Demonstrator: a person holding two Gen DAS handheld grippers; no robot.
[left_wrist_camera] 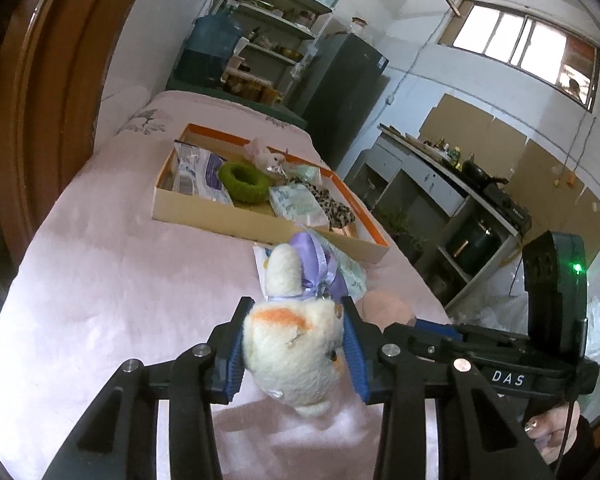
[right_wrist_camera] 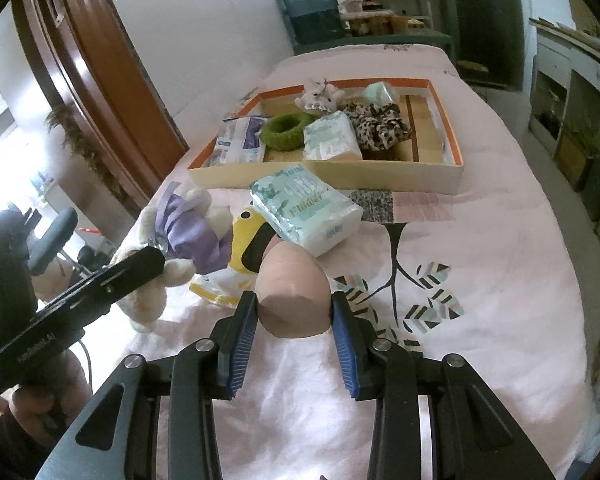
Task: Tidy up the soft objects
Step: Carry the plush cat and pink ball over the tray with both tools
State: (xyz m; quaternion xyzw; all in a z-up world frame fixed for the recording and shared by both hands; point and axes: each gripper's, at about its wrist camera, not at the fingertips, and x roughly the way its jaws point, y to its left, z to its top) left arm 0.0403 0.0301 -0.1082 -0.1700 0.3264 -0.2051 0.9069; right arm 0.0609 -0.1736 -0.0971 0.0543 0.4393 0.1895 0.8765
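My left gripper is shut on the head of a cream plush toy in a purple dress. In the right wrist view the same plush toy shows at the left, with a black left finger across it. My right gripper is shut on a pink egg-shaped soft puff, which rests on the pink bedspread; that puff also peeks out in the left wrist view. A shallow orange-rimmed box further back holds a green ring, a leopard scrunchie, tissue packs and a small plush.
A tissue pack and a yellow pouch lie on the bed between the grippers and the box. A brown wooden headboard runs along the left. Shelves, a water jug and a kitchen counter stand beyond the bed.
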